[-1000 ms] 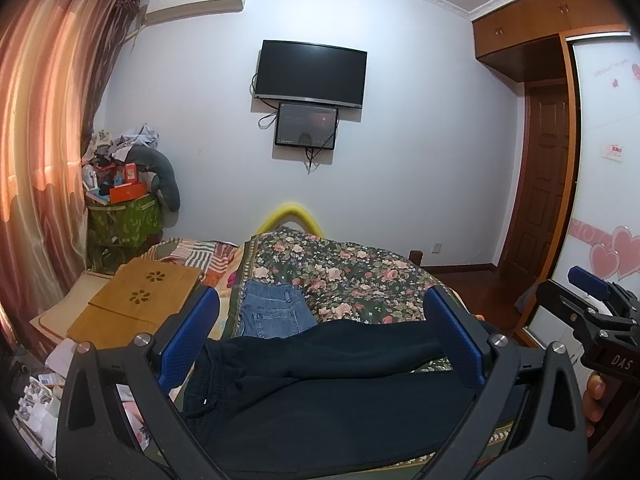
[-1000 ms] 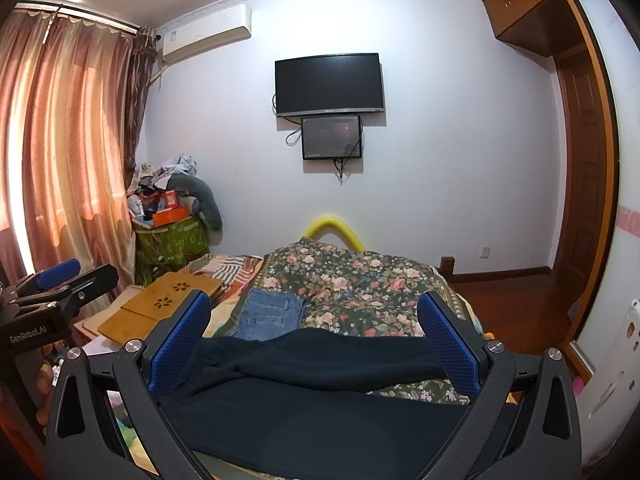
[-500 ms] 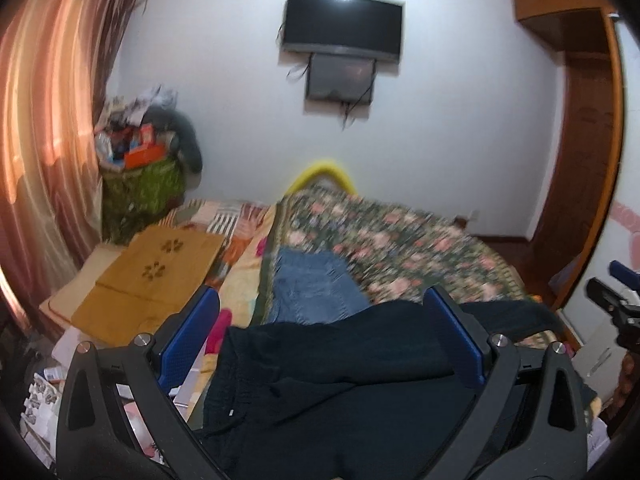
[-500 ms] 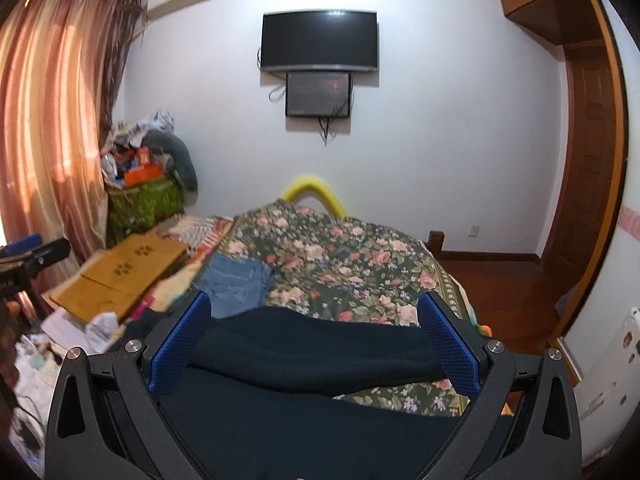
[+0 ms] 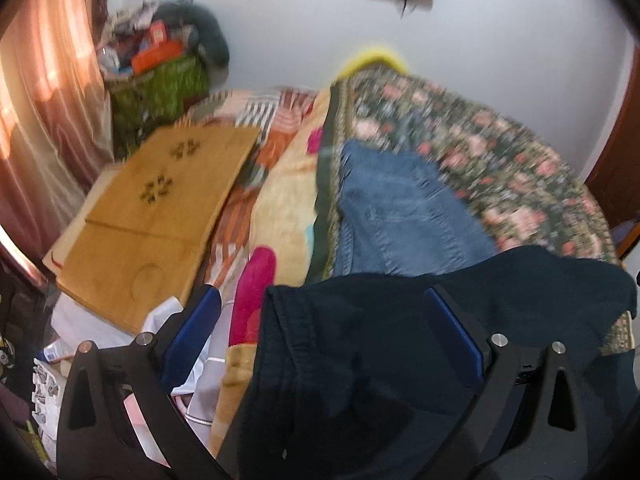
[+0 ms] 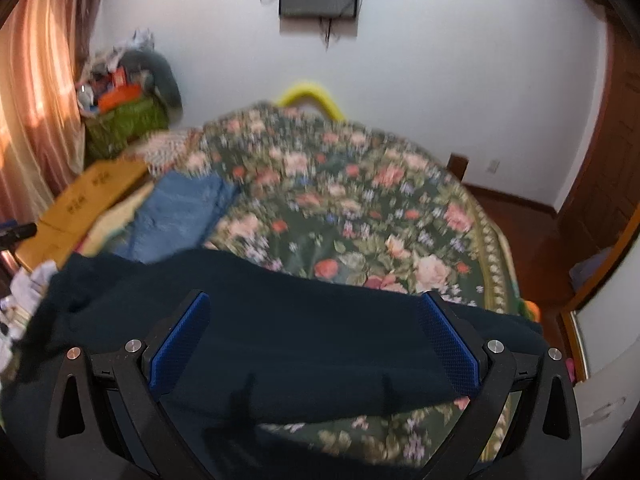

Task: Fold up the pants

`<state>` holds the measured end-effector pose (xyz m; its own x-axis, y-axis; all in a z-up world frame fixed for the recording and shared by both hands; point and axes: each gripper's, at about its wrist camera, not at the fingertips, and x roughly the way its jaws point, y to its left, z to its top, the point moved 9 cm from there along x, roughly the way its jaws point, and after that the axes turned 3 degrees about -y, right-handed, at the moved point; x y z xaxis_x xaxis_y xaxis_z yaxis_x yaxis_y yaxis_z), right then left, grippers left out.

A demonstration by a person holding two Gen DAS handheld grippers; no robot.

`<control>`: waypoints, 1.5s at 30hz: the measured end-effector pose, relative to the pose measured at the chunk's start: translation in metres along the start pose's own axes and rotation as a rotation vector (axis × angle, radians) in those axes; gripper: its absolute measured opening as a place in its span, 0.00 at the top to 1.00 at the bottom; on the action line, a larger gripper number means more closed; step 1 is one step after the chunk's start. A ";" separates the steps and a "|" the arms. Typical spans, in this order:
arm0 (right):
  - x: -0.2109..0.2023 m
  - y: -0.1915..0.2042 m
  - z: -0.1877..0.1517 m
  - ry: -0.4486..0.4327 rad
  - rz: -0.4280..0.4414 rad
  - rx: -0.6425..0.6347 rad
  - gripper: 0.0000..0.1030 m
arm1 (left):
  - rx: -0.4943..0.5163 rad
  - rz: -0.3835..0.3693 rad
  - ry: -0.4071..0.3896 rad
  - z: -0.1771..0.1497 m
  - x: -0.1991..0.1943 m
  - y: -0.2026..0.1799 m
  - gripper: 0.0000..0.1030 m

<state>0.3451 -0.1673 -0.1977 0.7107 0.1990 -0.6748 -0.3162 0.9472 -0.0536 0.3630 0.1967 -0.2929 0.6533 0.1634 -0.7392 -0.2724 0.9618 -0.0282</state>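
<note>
Dark navy pants [image 5: 400, 344] lie spread across the near end of the bed, waistband toward the left; they also show in the right wrist view [image 6: 304, 320]. My left gripper [image 5: 320, 332] is open and empty, its blue pads wide apart just above the waistband end. My right gripper [image 6: 316, 332] is open and empty above the leg end of the pants. Neither gripper touches the cloth that I can see.
A floral bedspread [image 6: 360, 208] covers the bed. Folded blue jeans [image 5: 400, 212] lie beyond the dark pants. A wooden lap tray [image 5: 152, 208] sits at the left. A cluttered green basket [image 5: 160, 80] stands by the curtain. A wooden door [image 6: 612, 152] is at right.
Both grippers have tilted down and moved forward toward the bed; the dark pants now fill the lower part of both views. Both stay open.
</note>
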 end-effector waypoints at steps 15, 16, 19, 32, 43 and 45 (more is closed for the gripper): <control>0.128 0.021 -0.001 0.252 0.236 -0.086 0.07 | -0.226 -0.172 0.353 -0.029 0.119 0.034 0.49; 0.132 0.023 -0.002 0.265 0.248 -0.090 0.12 | -0.230 -0.183 0.363 -0.028 0.121 0.033 0.49; 0.147 0.030 -0.010 0.310 0.294 -0.099 0.23 | -0.200 -0.192 0.400 -0.027 0.123 0.033 0.49; 0.144 0.050 -0.031 0.355 0.320 -0.165 0.88 | -0.135 -0.117 0.438 -0.039 0.134 0.025 0.91; 0.098 0.024 0.048 0.105 0.192 -0.062 0.92 | -0.130 -0.096 0.152 0.068 0.070 0.038 0.92; 0.076 0.024 0.072 0.040 0.161 -0.063 0.91 | -0.128 -0.098 0.100 0.089 0.053 0.036 0.92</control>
<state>0.4371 -0.1108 -0.1972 0.6227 0.3355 -0.7069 -0.4637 0.8859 0.0120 0.4506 0.2598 -0.2725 0.6099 0.0413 -0.7914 -0.3026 0.9351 -0.1844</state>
